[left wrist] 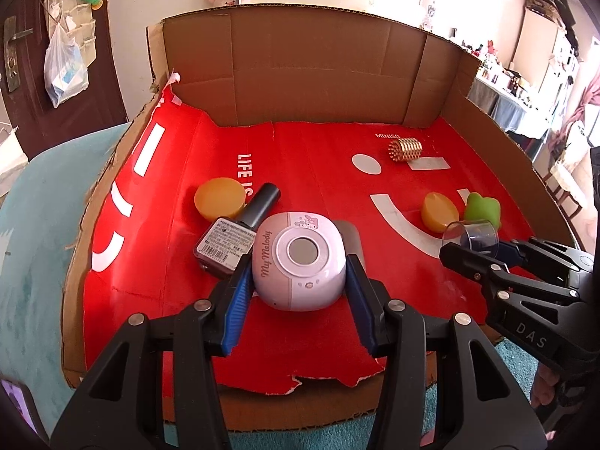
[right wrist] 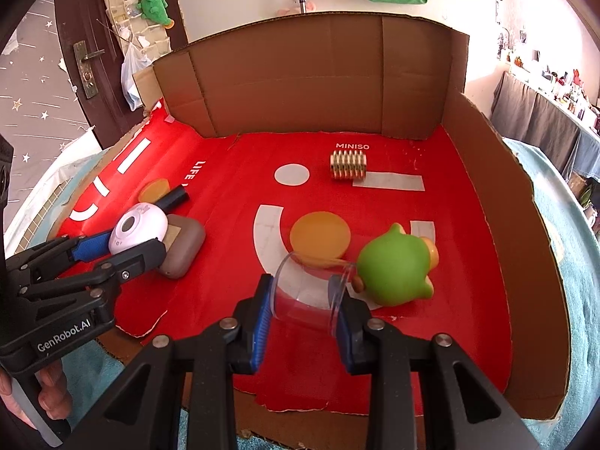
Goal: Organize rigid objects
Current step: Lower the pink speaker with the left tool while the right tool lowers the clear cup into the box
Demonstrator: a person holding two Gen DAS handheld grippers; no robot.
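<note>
My left gripper [left wrist: 298, 275] is shut on a pink-and-white "My Melody" device [left wrist: 300, 262], which sits low over the red floor of a cardboard tray [left wrist: 337, 172]. A dark nail polish bottle [left wrist: 240, 232] lies against the device's left side, and a grey-brown case [right wrist: 183, 247] lies just behind it. My right gripper [right wrist: 303, 302] is shut on a clear plastic cup [right wrist: 311, 288] lying on its side. The cup touches an orange disc [right wrist: 320, 234] and a green toy [right wrist: 397, 262]. The left gripper [right wrist: 123, 243] also shows in the right wrist view.
A second orange disc [left wrist: 219, 198] lies at the left of the tray. A gold ridged roller [right wrist: 348, 165] rests near the back wall. Tall cardboard walls [right wrist: 318, 75] close the back and right. The front edge is torn, over a teal cloth [left wrist: 41, 225].
</note>
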